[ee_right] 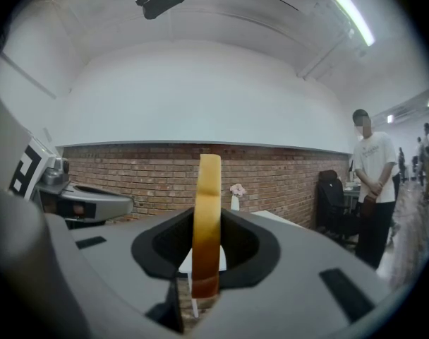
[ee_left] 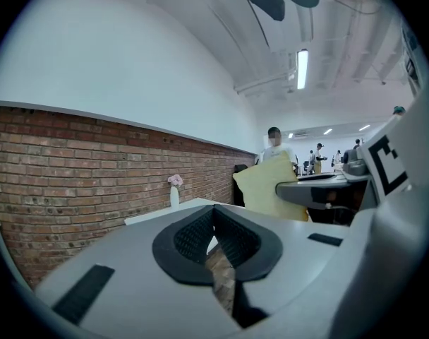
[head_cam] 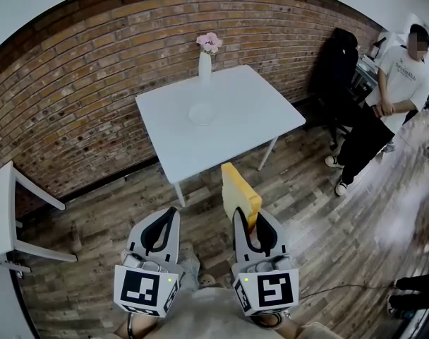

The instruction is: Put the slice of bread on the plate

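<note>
A yellow-crusted slice of bread (head_cam: 240, 193) stands upright on edge between the jaws of my right gripper (head_cam: 248, 219), which is shut on it. In the right gripper view the bread (ee_right: 207, 210) shows edge-on, pinched by the black pads. It also shows in the left gripper view as a pale square (ee_left: 267, 186). My left gripper (head_cam: 165, 216) is beside it with its jaws shut and nothing between them (ee_left: 214, 214). Both are held over the wooden floor, short of the white table (head_cam: 250, 126). A white plate (head_cam: 201, 113) lies on the table near its middle.
A white vase with pink flowers (head_cam: 205, 61) stands at the table's far edge against the brick wall. A black chair (head_cam: 338, 66) and a standing person (head_cam: 384, 97) are to the right. A white piece of furniture (head_cam: 3, 217) is at the left.
</note>
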Demonstrator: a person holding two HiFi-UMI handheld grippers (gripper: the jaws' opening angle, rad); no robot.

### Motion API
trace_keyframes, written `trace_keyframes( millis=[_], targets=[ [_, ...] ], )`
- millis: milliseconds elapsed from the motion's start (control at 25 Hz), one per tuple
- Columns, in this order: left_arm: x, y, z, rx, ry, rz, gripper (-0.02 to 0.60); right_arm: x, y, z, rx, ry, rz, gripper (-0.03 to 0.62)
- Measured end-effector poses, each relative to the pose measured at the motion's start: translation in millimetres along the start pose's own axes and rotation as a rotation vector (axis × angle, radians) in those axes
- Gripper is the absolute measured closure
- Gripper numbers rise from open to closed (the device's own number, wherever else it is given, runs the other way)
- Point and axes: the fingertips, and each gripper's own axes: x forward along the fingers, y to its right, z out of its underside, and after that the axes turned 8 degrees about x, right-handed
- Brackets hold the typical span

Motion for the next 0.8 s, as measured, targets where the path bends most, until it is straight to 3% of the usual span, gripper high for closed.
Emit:
trace_keyframes(
  millis=[320, 800],
  targets=[
    [31.4, -20.6, 5.6, -0.017, 0.001, 0.014, 0.572, 36.7, 4.2, -1.4, -0.027, -0.009, 0.01, 0.499],
    [125.1, -72.7, 14.3, -0.019, -0.007, 0.07, 0.572, 138.1, 24.1, 3.1, -0.033, -0.035, 0.051, 0.499]
  ],
)
